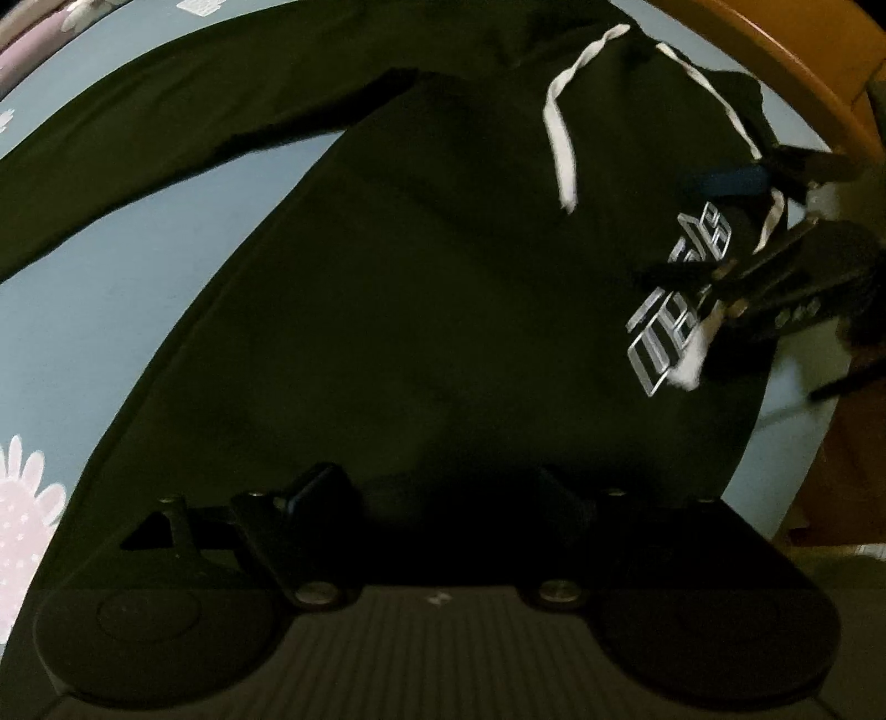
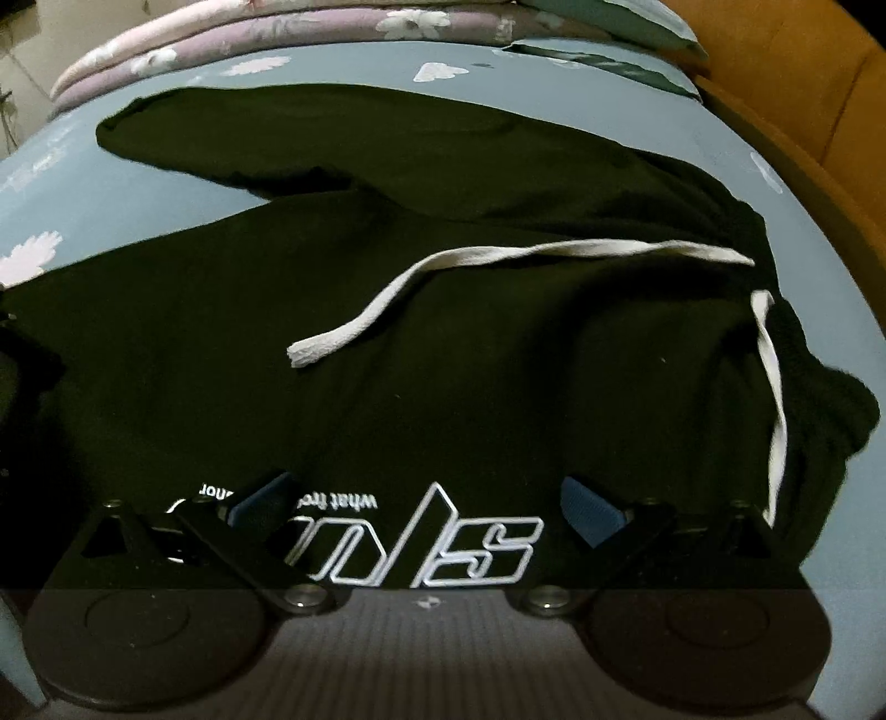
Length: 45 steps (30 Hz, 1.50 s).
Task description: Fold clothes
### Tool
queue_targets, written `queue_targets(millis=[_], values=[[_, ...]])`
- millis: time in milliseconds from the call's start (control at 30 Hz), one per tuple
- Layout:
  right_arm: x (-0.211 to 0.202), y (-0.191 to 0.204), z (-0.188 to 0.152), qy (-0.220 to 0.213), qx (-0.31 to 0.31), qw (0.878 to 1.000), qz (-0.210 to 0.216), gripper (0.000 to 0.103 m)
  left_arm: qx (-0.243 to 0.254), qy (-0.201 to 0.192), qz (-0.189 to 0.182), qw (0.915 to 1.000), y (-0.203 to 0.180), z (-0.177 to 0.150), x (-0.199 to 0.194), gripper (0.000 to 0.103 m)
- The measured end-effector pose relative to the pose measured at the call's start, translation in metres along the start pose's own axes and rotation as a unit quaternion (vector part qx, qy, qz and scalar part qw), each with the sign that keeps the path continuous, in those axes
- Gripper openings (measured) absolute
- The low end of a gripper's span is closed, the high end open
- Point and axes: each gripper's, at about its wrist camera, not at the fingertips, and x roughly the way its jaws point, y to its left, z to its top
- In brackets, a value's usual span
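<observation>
- Left wrist view, far left: a blue bedsheet [image 1: 111,310] printed with pale flowers fills the left edge, one pink-white flower at the lower left corner.
- Across the upper left, a long sleeve [image 1: 183,133] of the black hoodie [image 1: 443,310] runs from the left edge up towards the top centre, lying flat on the sheet.
- The hoodie's body spreads through the middle of the frame, widening towards the bottom.
- At the bottom centre the left gripper [image 1: 443,498] sits over the dark cloth with its fingers spread wide; the picture is too dark there to see cloth pinched between them, and nothing appears held.
- Right of centre, a white drawstring [image 1: 559,138] hangs down from the neck area; a second cord runs along the hoodie's right edge.
- At the right, silver outline lettering [image 1: 681,299] sits beside the right gripper [image 1: 736,221], which reaches in from the right edge, blurred, over the hoodie's right side.
- An orange-brown wooden frame [image 1: 786,61] curves through the upper right corner.
- Right wrist view, upper left: folded floral bedding [image 2: 232,27] lies beyond the sheet.
- The hoodie fills the centre, its sleeve folded across the upper part and a drawstring trailing from the right to mid-frame.
- At the bottom, the right gripper's fingers stand wide apart on either side of the lettering, blue pads showing, gripping nothing.
</observation>
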Motion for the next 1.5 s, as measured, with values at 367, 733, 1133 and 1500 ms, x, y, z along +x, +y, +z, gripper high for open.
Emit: queue_targets(millis=[367,733,1133,1500], values=[[-0.032,0.035,-0.002,-0.025,-0.05,0.998,0.011,0.103,0.022,-0.005,0.036,0.9991,0.014,-0.038,-0.029,0.082],[-0.013,0.072,-0.02,0.053,-0.126,0.989,0.047,0.103,-0.023,-0.016,0.041,0.9988,0.03,-0.089,-0.032,0.083],[-0.007,0.077,-0.012,0.087,-0.116,0.989,0.037,0.103,-0.071,0.026,0.055,0.9957,0.032,-0.067,-0.023,0.085],[-0.015,0.08,-0.004,0.088,-0.112,0.989,0.028,0.103,-0.105,0.015,0.05,0.9932,0.034,-0.061,-0.031,0.085]])
